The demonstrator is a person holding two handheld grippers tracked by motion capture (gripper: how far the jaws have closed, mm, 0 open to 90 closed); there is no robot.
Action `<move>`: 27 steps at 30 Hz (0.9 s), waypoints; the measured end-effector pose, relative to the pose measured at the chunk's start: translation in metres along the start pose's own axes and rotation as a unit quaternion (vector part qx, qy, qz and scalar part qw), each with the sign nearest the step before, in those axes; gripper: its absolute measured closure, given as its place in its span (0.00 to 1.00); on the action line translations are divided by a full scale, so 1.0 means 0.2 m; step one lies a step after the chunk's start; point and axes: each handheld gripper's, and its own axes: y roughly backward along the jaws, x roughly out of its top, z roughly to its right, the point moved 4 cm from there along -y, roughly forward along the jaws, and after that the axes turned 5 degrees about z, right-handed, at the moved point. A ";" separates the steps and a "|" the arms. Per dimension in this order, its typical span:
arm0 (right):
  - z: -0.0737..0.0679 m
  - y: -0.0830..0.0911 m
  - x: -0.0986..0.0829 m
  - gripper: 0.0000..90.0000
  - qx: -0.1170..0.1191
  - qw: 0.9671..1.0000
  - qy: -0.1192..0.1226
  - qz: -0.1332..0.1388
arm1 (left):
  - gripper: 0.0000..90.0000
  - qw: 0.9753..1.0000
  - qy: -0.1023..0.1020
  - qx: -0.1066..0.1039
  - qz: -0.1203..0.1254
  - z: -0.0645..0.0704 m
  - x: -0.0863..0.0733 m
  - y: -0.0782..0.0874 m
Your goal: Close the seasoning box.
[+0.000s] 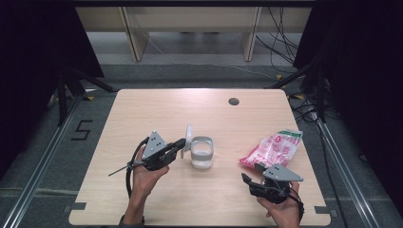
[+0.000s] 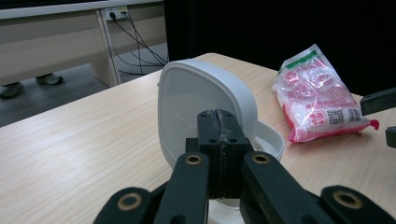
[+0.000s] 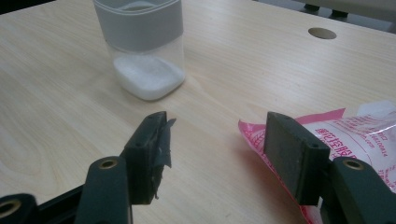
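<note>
The lid (image 1: 188, 137) stands upright at frame centre, touching the jar's (image 1: 202, 153) left rim — your left gripper (image 1: 181, 145) has its jaws clamped on it. Lower right, your right gripper (image 1: 245, 179) sits wide apart and empty, just beside the pink bag (image 1: 273, 148).

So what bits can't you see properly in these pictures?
- Left gripper view: the left gripper blocks the lower part of the white lid and where it is pinched.
- Right gripper view: the top edge cuts off the rim of the container, and the bag runs off the right edge.
- High view: the print on the bag is too small to read.
- High view: the powder in the container is barely visible.
</note>
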 end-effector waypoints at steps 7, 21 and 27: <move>-0.01 0.01 0.00 0.46 -0.001 1.000 -0.016 -0.008 | 0.99 1.000 -0.002 -0.003 0.000 0.01 0.01 -0.01; 0.00 0.00 0.00 0.46 0.003 1.000 0.006 0.002 | 0.99 1.000 -0.009 -0.023 -0.002 0.07 0.01 -0.04; -0.01 0.01 0.00 0.46 -0.002 1.000 -0.010 -0.004 | 0.95 1.000 -0.001 -0.025 0.011 0.07 0.01 -0.03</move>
